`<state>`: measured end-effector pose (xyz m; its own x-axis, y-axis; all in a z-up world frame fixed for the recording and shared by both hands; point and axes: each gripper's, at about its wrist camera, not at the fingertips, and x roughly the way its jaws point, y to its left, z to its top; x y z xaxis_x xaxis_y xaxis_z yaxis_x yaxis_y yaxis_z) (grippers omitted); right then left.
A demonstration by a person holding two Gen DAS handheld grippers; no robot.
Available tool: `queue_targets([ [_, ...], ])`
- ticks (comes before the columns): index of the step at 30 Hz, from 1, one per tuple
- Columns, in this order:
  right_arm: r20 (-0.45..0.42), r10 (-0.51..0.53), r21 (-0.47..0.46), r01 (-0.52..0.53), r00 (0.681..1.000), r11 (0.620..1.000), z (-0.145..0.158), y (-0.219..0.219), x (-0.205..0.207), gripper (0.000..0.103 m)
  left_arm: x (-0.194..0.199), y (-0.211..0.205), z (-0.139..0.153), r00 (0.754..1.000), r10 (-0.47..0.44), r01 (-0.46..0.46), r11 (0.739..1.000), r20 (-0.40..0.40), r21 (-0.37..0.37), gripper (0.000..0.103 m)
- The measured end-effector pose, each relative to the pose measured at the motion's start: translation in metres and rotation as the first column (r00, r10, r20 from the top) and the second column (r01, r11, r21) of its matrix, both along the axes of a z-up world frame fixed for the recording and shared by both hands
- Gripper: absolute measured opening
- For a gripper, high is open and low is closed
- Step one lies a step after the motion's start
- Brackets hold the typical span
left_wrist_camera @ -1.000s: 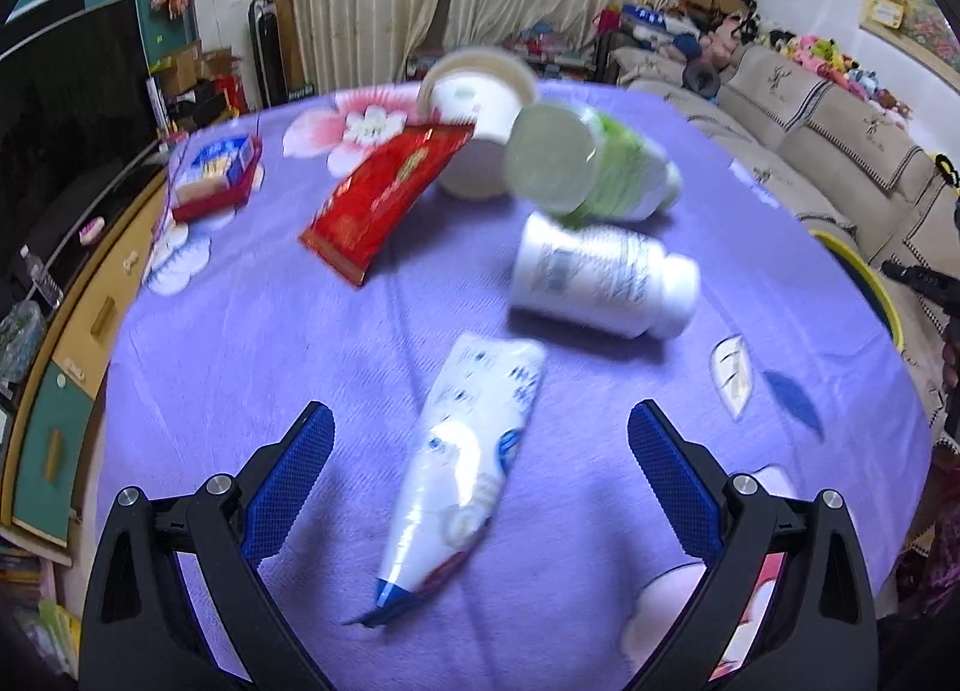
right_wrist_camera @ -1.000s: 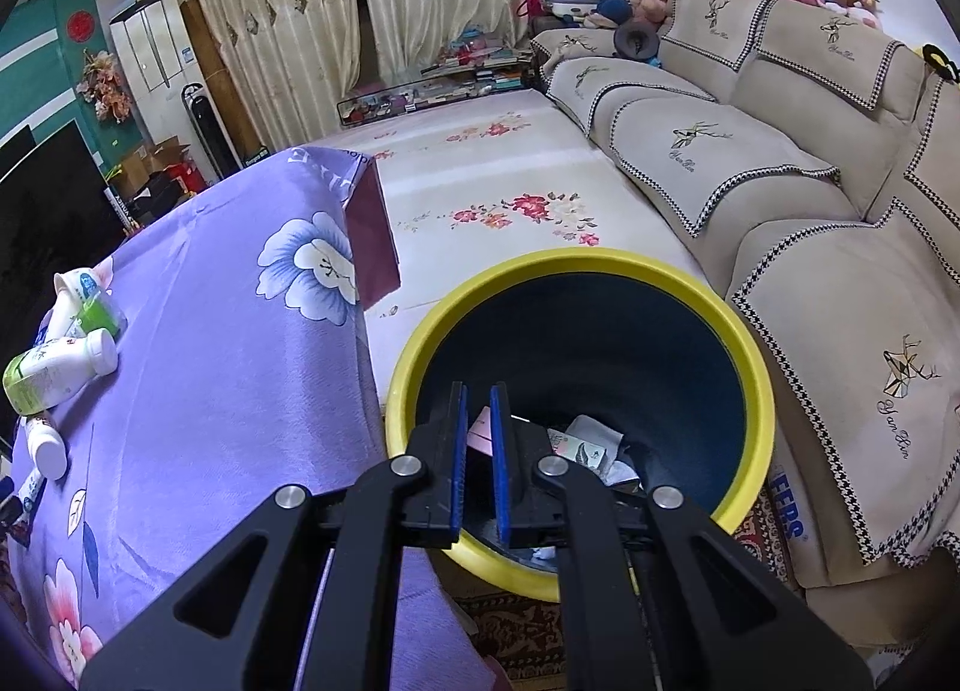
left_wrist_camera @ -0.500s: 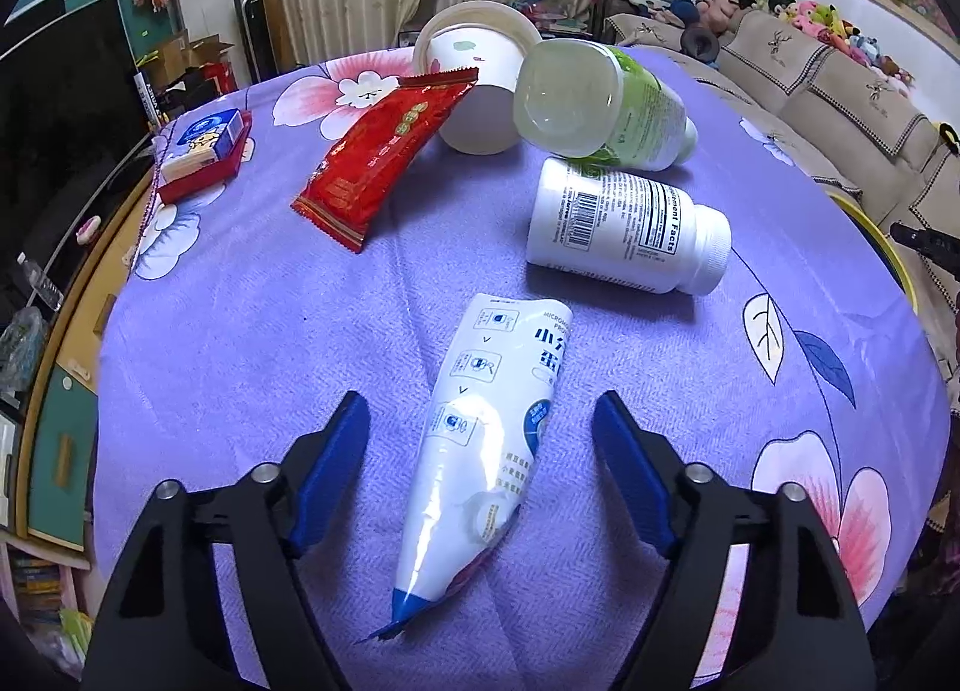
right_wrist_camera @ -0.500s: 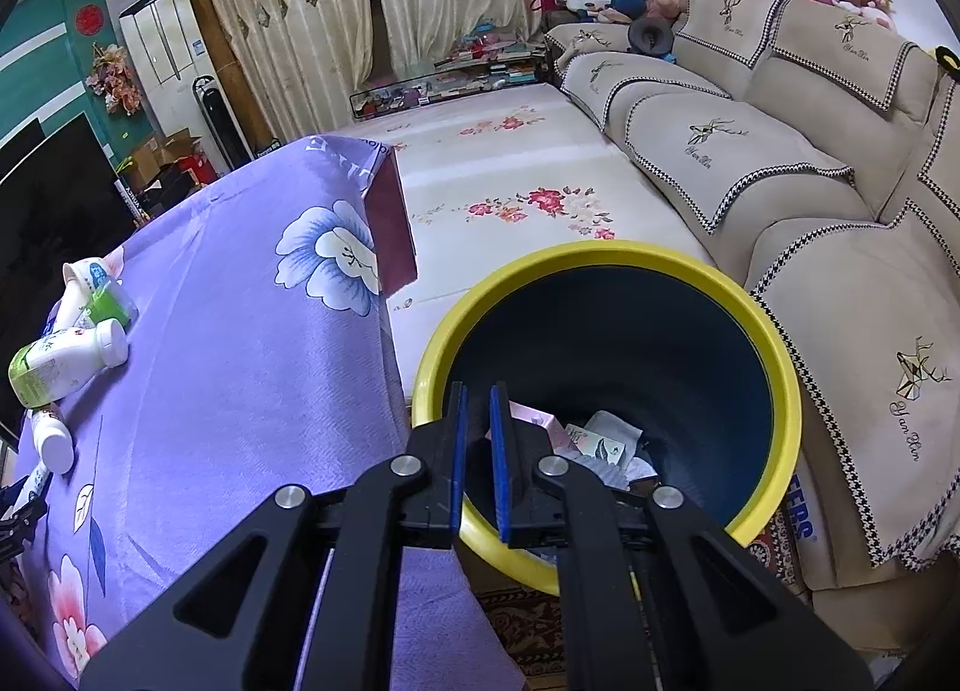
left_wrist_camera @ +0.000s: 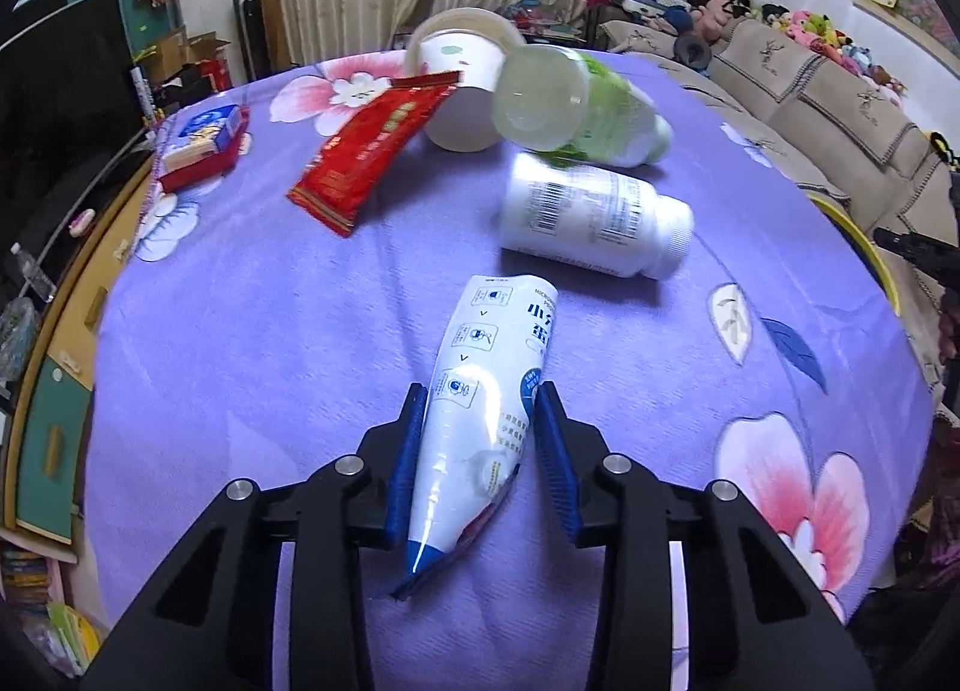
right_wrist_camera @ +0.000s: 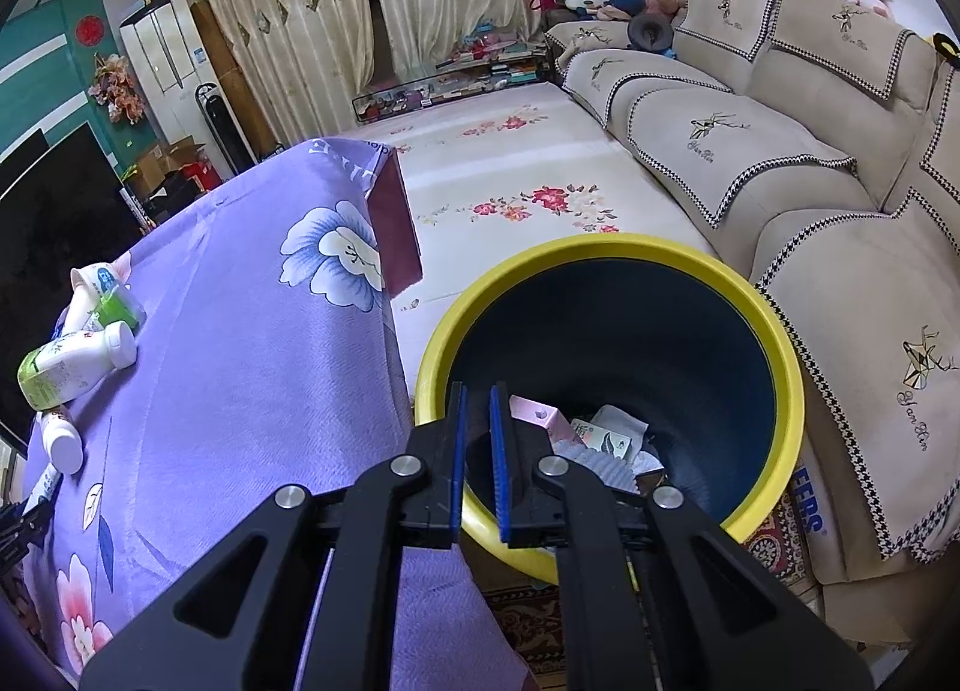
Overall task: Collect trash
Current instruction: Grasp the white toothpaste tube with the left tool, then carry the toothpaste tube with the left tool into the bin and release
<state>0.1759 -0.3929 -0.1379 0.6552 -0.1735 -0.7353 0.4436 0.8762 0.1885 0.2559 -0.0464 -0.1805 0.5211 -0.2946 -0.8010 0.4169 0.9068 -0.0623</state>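
Pouch position: white pouch (left_wrist_camera: 489, 391) lay flat on the purple surface (left_wrist_camera: 240, 343), its lower half between the fingers of the left gripper (left_wrist_camera: 480, 451).
Pouch axis: it ran lengthwise along the fingers, sealed blue tip toward the camera, wide end pointing away toward the white bottle (left_wrist_camera: 594, 223).
Left fingers: they had just been closing on the pouch; the blue pads stood hard against both its sides, so I took it as grasped.
Right fingers: the right gripper (right_wrist_camera: 477, 451) was clenched on nothing, poised over the near rim of the bin (right_wrist_camera: 780, 343).
Nearer hand: left, already at the pouch; the bin stood off the surface's right edge, so the carry would run that way.
Bin contents: paper scraps and a pink packet at the bottom.
Pouch writing: blue Chinese characters, small pictograms, and a line that seemed to begin "MICRO"; the rest was too small.
White bottle: barcode and fine print, unreadable.
Red packet (left_wrist_camera: 375, 148): gold print, illegible.
Sofa covers (right_wrist_camera: 840, 295): embroidered script, unclear.
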Motion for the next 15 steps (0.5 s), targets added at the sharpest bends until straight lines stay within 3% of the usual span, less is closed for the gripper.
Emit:
queue_targets([
  [8, 0.007, -0.009, 0.013, 0.009, 1.000, 1.000, -0.001, -0.006, -0.007, 0.007, -0.022, -0.025, 0.015, 0.998, -0.056, 0.057, 0.998, 0.016, -0.024, 0.037],
  [15, 0.026, -0.015, 0.020, 0.014, 1.000, 1.000, 0.001, -0.010, -0.016, 0.007, -0.037, -0.073, 0.032, 0.987, -0.156, 0.158, 0.986, 0.039, -0.051, 0.037],
])
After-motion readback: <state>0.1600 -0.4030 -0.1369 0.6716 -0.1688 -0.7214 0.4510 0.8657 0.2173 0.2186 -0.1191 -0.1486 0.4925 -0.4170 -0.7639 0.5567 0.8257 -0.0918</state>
